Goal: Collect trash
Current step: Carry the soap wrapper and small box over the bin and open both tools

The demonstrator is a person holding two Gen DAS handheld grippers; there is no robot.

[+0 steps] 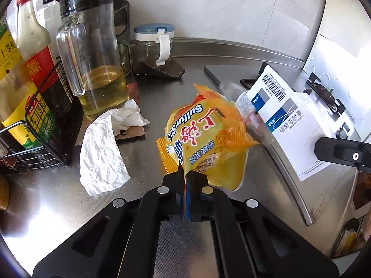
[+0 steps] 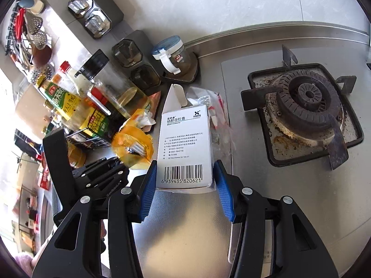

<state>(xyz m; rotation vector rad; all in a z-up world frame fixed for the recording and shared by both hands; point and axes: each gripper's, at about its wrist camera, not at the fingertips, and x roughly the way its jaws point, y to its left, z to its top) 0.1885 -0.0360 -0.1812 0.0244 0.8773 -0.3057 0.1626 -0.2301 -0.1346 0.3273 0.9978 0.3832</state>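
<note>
A crumpled yellow soap wrapper (image 1: 204,134) is pinched by its edge in the tightly clenched left hand-held gripper (image 1: 185,180) and hangs clear above the steel bench (image 1: 58,208). Just to its right, a white medicine box (image 2: 185,148) with a barcode and an open top flap is clamped between the blue pads (image 2: 148,185) of the right hand-held gripper (image 2: 184,185), also lifted off the bench. A crumpled white tissue (image 1: 104,148) lies on the bench left of the wrapper, beside a glass oil jug (image 1: 95,69) and a wire basket (image 1: 46,127) of sauce bottles. A clear plastic bag (image 2: 218,115) lies behind the box, next to the gas burner (image 2: 306,106).
</note>
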